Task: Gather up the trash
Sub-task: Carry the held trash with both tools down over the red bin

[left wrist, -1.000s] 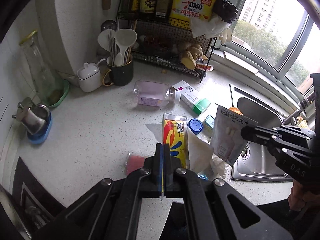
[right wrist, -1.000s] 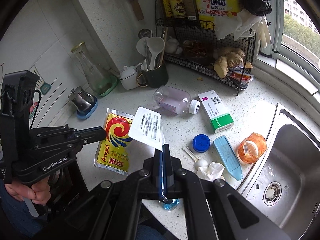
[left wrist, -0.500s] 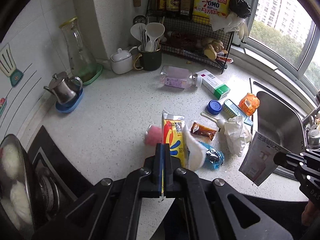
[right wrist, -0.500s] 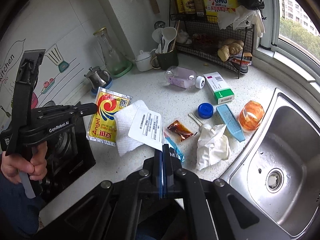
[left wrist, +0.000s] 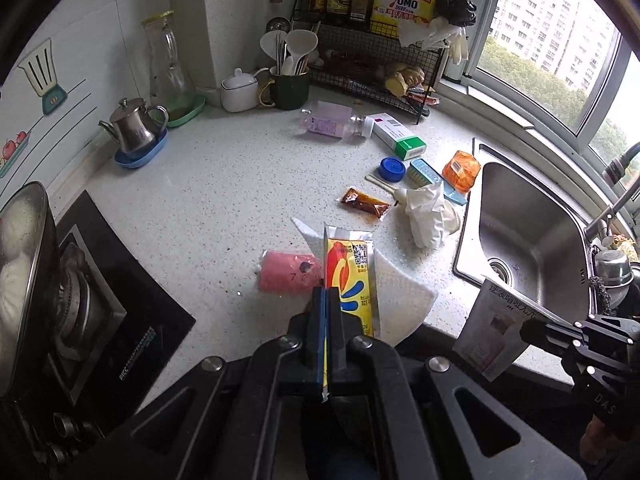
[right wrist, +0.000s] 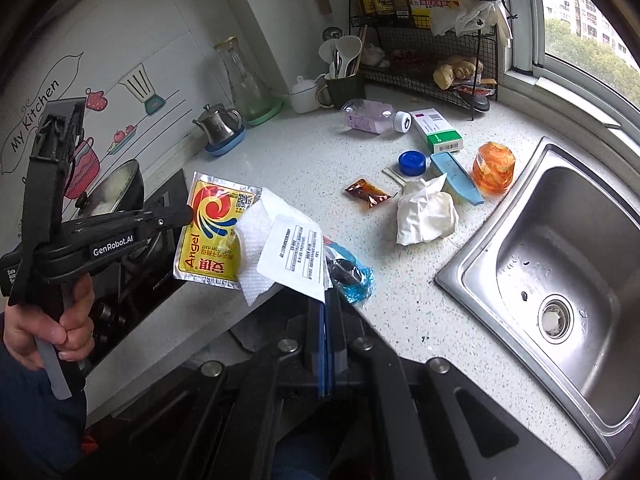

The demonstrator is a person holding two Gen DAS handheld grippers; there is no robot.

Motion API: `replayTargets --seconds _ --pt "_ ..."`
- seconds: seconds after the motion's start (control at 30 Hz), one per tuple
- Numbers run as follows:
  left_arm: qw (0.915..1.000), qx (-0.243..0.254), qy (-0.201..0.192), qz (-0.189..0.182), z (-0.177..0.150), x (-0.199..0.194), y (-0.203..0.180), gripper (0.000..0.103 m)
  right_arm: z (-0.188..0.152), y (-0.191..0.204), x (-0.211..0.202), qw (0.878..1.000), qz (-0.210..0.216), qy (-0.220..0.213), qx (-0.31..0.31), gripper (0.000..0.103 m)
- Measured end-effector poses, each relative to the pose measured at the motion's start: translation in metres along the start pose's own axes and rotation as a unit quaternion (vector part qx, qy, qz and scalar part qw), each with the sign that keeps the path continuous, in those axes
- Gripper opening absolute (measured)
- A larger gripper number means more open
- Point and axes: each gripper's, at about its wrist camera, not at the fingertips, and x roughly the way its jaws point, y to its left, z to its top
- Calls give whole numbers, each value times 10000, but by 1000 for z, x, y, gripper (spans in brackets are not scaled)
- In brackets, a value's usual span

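My left gripper [left wrist: 326,298] is shut on a yellow Angel packet [left wrist: 352,276], held upright above the counter's front edge; a white paper towel [left wrist: 400,300] hangs with it. The right wrist view shows that left gripper [right wrist: 188,214] at the left, a hand on its handle, gripping the packet [right wrist: 212,236]. My right gripper [right wrist: 328,300] is shut on a white printed sachet [right wrist: 296,256], which also shows at the lower right as the sachet [left wrist: 496,328]. On the counter lie a blue wrapper [right wrist: 352,276], a brown sauce sachet [right wrist: 368,194], a crumpled tissue [right wrist: 424,216] and a pink piece [left wrist: 288,276].
A steel sink [right wrist: 560,240] fills the right. A black stove [left wrist: 100,300] with a pot sits at the left. Farther back lie a plastic bottle [left wrist: 332,122], a green-and-white box [left wrist: 400,140], a blue cap [left wrist: 392,168] and an orange wrapper [left wrist: 462,166], before a wire rack [left wrist: 376,56].
Both grippers have drawn back from the counter towards its front edge, each carrying its packet. The trash on the counter now looks smaller and farther off.
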Motion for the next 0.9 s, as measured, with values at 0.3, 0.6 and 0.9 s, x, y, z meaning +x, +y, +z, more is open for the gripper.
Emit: replayTargets --seconds 0.3,0.6,0.9 --pt "9970 347 492 -481 -44 6 -47 0 -49 -5 -8 9989 49 338 333 0" --pt "9840 958 1117 -1005 -93 40 -96 0 -104 -29 -7 9927 -350 573 1003 0" --pt "9637 1569 1693 -1340 -154 94 -133 0 -182 -61 23 9768 -800 965 1739 0"
